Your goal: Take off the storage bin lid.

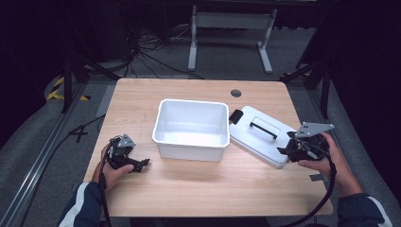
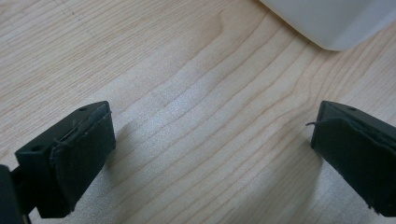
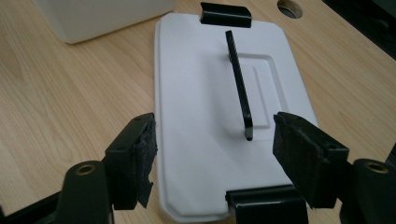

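We see, from the high view, a light wooden rectangular desk (image 1: 198, 189) carrying a white rectangular plastic tub (image 1: 191, 128), open-topped and empty, near its centre. Just beside the tub, on its right, lies a flat white plastic lid (image 1: 257, 135) with a black bar handle (image 1: 263, 128) along its top and a black clip (image 1: 235, 116) at each short end; whether lid and tub touch we cannot tell from this angle.

The left gripper (image 1: 142, 164), held in the person's left hand (image 1: 113, 171), sits low over the desk to the left of the tub, apart from it. In the left gripper view its black padded fingers (image 2: 84, 154) stand wide apart over bare wood (image 2: 201, 116), released, with a corner of the tub (image 2: 336, 23) at the upper right.

The right gripper (image 1: 283, 150), held in the right hand (image 1: 331, 158), is at the near right end of the lid. In the right gripper view its fingers (image 3: 306, 161) are released, spread to either side of the near end of the handle (image 3: 240, 88), and appear not to touch it; the lid (image 3: 196, 116) lies flat below them, its near clip (image 3: 266, 203) between the fingers' bases.
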{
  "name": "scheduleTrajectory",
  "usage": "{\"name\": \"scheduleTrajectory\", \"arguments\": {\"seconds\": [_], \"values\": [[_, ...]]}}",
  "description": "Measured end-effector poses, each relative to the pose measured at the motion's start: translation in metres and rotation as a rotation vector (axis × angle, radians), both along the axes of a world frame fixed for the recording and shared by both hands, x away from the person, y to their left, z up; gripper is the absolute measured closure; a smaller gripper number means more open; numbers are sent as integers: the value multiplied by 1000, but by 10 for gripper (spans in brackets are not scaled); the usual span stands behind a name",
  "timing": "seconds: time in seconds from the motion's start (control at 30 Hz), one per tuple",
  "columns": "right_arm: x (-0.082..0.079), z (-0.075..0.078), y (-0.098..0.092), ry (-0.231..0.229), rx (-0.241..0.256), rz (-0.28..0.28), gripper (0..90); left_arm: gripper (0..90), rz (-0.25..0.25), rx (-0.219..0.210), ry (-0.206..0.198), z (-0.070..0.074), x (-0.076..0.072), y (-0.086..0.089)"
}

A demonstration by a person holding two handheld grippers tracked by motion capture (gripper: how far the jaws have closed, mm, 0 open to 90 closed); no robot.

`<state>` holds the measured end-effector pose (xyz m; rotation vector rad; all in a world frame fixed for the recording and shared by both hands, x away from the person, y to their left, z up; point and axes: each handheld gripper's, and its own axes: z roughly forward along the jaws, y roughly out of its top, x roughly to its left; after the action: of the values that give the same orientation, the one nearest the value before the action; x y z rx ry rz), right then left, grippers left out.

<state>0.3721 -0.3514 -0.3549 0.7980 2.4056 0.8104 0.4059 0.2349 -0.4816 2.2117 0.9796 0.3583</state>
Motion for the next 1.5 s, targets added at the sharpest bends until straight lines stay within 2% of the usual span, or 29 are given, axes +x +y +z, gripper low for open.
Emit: {"name": "scheduleTrajectory", "arguments": {"seconds": [0.3,0.4,0.73,0.8,0.97,1.13,1.27,1.5], "values": [[-20,-15,-8,-9,18,2,269,2,1,0,0,0,0,0],[-25,-20,-9,-24,13,4,268,2,-3,1,0,0,0,0],[-39,-39,-16,-5,18,-12,270,2,0,2,-5,0,0,0],[-42,-42,-18,-13,9,-24,273,2,1,2,-5,0,0,0],[-48,-53,-23,-13,17,-13,276,2,0,2,-5,0,0,0],[-52,-69,-28,20,48,-25,278,2,1,2,-5,0,0,0],[-54,-81,-34,22,74,-25,278,2,0,2,-5,0,0,0],[-53,-105,-42,57,139,-62,273,2,0,2,-5,0,0,0]]}}
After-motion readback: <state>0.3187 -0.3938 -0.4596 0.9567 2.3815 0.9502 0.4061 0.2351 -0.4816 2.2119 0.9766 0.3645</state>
